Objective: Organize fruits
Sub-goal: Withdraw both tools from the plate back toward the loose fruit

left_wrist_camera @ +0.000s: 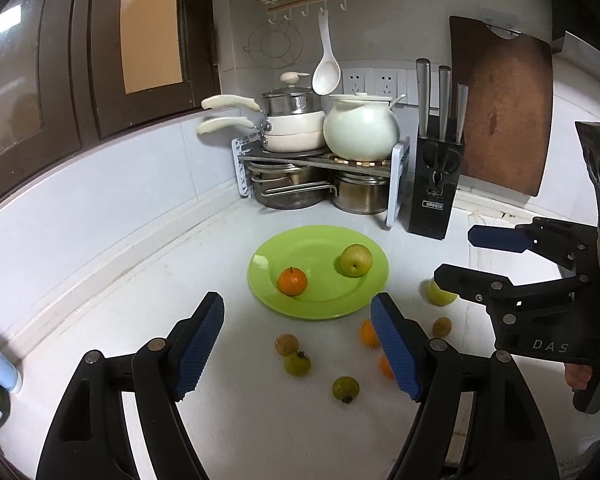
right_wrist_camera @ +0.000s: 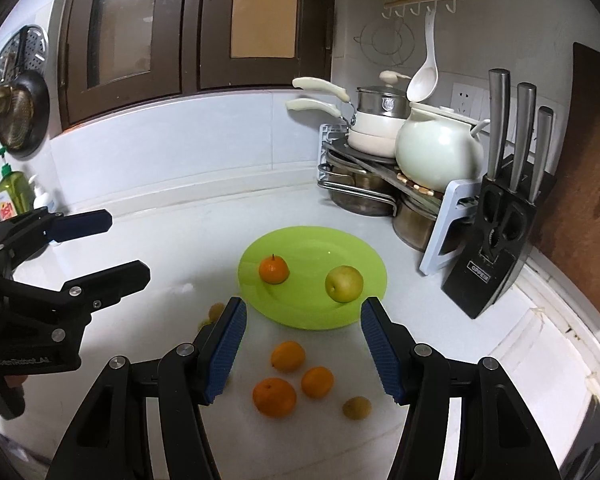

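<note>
A green plate point(left_wrist_camera: 320, 308) point(right_wrist_camera: 300, 240) lies on the white counter with a small orange point(left_wrist_camera: 292, 281) point(right_wrist_camera: 274, 270) and a yellow-green pear point(left_wrist_camera: 356, 260) point(right_wrist_camera: 344, 283) on it. Several loose fruits lie in front of the plate: oranges point(right_wrist_camera: 287, 356) point(right_wrist_camera: 274, 397), small green fruits point(left_wrist_camera: 297, 363) point(left_wrist_camera: 345, 389), a brownish one point(left_wrist_camera: 287, 344) and a green one point(left_wrist_camera: 440, 294) partly behind the right gripper. My left gripper point(left_wrist_camera: 298, 320) point(right_wrist_camera: 130, 246) is open above the loose fruits and holds nothing. Beside it, my right gripper point(right_wrist_camera: 303, 308) point(left_wrist_camera: 454, 254) is also open and holds nothing.
In the corner behind the plate, a rack point(left_wrist_camera: 396, 184) carries pots and a white kettle point(left_wrist_camera: 360, 128). A black knife block point(left_wrist_camera: 434, 200) and a brown cutting board point(left_wrist_camera: 500, 108) stand to the right. Soap bottles point(right_wrist_camera: 14, 192) sit at the far left wall.
</note>
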`<state>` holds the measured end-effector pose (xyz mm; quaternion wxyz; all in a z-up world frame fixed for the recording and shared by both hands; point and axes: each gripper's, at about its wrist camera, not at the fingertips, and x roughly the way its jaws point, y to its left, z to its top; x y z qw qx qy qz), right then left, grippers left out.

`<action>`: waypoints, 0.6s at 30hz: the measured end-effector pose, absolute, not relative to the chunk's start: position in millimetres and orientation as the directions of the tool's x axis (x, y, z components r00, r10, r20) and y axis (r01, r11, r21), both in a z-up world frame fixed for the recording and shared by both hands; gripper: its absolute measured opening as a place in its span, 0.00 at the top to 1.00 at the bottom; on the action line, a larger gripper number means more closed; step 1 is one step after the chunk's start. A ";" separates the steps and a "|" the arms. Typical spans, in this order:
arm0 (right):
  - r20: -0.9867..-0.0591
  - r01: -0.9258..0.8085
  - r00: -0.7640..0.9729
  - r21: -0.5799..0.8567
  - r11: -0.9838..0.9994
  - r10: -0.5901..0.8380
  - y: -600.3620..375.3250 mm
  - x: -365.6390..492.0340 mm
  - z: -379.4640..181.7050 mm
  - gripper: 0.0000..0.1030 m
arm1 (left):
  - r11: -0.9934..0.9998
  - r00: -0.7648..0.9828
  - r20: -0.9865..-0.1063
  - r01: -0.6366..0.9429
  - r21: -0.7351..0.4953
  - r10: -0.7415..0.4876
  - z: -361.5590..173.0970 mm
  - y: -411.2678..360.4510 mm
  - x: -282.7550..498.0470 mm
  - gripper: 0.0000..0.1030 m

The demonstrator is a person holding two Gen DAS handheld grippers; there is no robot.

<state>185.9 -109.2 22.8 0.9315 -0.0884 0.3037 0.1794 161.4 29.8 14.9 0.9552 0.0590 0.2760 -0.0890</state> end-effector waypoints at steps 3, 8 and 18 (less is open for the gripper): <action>-0.597 -0.385 0.752 -0.054 0.921 0.279 -109.4 181.2 19.9 0.41 | 0.974 0.831 -0.537 0.214 0.068 -0.145 10.0 29.4 156.0 0.27; -0.617 -0.391 0.733 -0.041 0.920 0.284 -108.1 174.3 9.4 0.41 | 0.968 0.822 -0.547 0.239 0.077 -0.160 -0.8 28.2 151.7 0.27; -0.677 -0.416 0.686 -0.065 0.907 0.266 -103.6 163.6 -20.6 0.41 | 0.941 0.786 -0.586 0.318 0.113 -0.195 -29.1 20.6 148.0 0.27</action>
